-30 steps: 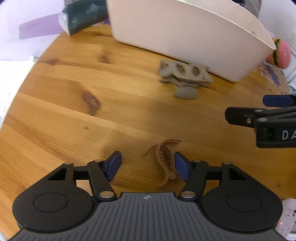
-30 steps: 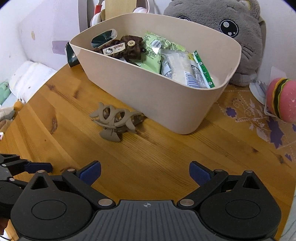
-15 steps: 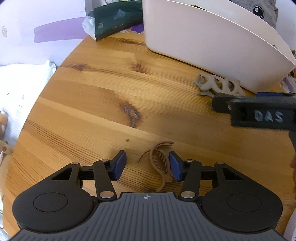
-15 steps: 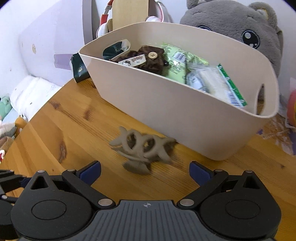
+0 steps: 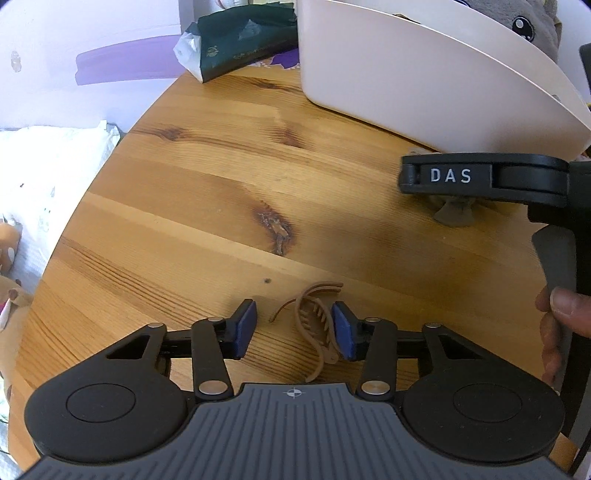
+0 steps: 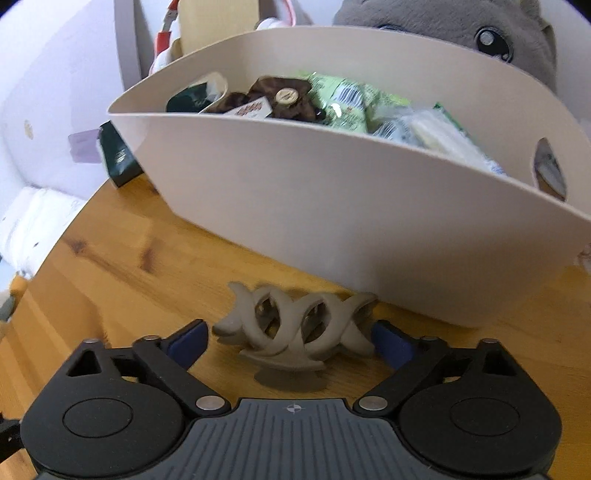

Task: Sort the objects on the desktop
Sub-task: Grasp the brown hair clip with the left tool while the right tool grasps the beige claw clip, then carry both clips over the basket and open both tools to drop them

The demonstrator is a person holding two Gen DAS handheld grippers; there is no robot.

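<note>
On the wooden table a thin brown hair claw (image 5: 317, 326) lies between the blue pads of my left gripper (image 5: 294, 330). Its jaws are closing; the right pad is at the claw, the left pad stands apart. A larger grey-beige hair claw (image 6: 295, 332) sits in front of the beige tub (image 6: 332, 206), between the jaws of my right gripper (image 6: 290, 343), which are closing with small gaps at both ends. In the left wrist view one of the right gripper's fingers (image 5: 450, 177) covers most of that grey claw (image 5: 454, 216).
The tub (image 5: 406, 81) holds snack packets and a brown item. A dark green packet (image 5: 240, 48) lies behind it at the left. A grey plush cat (image 6: 461, 26) sits behind the tub. The table's round edge and white cloth (image 5: 37, 177) are at the left. A person's hand (image 5: 561, 314) holds the right gripper.
The left jaws have narrowed around the brown claw. The right gripper has come forward and down, so the grey claw now sits between its jaws, which have started to narrow.
</note>
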